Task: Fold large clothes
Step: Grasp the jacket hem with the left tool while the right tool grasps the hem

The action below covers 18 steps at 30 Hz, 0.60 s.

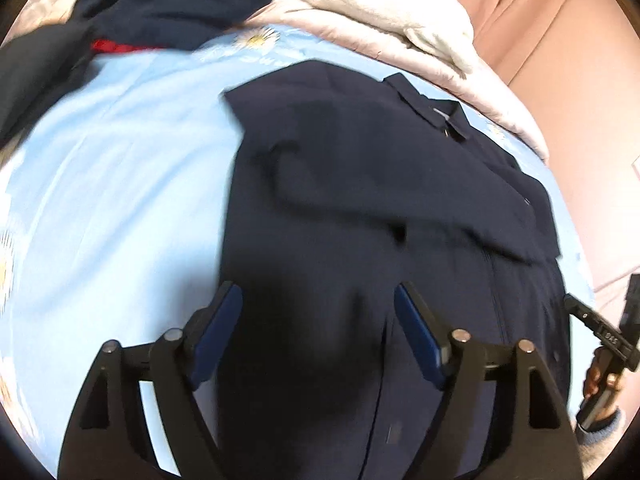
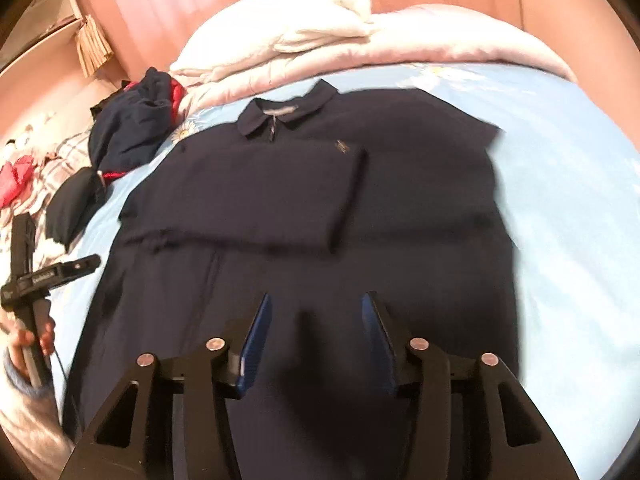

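Observation:
A navy polo shirt [image 2: 420, 208] lies flat, front up, on the light blue daisy sheet [image 2: 568, 208], collar [image 2: 288, 112] toward the far side. One sleeve [image 2: 256, 196] is folded across its chest. My right gripper [image 2: 316, 300] hovers over the shirt's lower part, jaws open, nothing pinched between the blue pads. In the left wrist view the same shirt [image 1: 360, 160] stretches away from my left gripper [image 1: 316, 292], which stands wide open above the lower cloth. Each gripper shows at the edge of the other's view, held in a hand: the right gripper [image 1: 600, 332], the left gripper [image 2: 44, 276].
A heap of dark navy and red clothes [image 2: 132, 128] lies at the far left of the bed, also seen as a clothes heap [image 1: 160, 0]. A white and pink quilt [image 2: 300, 32] is bundled along the far edge. Plaid cloth and a red item [image 2: 16, 176] lie left.

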{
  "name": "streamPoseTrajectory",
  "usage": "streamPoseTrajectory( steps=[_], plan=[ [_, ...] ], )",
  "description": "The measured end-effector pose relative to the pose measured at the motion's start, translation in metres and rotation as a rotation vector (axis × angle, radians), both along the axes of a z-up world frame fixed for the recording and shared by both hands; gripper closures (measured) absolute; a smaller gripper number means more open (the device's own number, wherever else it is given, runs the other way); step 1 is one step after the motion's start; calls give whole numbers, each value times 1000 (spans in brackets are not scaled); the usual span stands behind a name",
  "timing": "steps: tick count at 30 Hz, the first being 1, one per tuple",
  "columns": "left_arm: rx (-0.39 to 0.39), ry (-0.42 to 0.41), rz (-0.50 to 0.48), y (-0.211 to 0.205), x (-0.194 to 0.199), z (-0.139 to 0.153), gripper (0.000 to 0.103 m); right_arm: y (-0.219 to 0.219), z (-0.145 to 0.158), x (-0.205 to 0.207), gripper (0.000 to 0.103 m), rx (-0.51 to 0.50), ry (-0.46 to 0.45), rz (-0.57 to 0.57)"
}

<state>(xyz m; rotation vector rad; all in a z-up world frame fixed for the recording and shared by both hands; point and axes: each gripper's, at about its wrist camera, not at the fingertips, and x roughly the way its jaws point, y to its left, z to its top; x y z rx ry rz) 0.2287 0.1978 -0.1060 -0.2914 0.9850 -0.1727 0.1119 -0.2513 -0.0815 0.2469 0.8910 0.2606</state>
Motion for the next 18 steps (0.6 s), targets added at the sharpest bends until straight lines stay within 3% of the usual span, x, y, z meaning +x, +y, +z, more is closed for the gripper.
streamPoseTrajectory(
  steps=[1, 7, 18],
  plan=[
    [-22, 14, 8, 9, -17, -4, 21, -7, -3, -9, 46, 12, 8, -15],
    [-101, 92, 48, 31, -88, -37, 21, -50, -34, -62, 46, 75, 109, -130],
    [-287, 70, -42, 19, -183, -40, 20, -60, -48, -125, 46, 300, 143, -68]
  ],
)
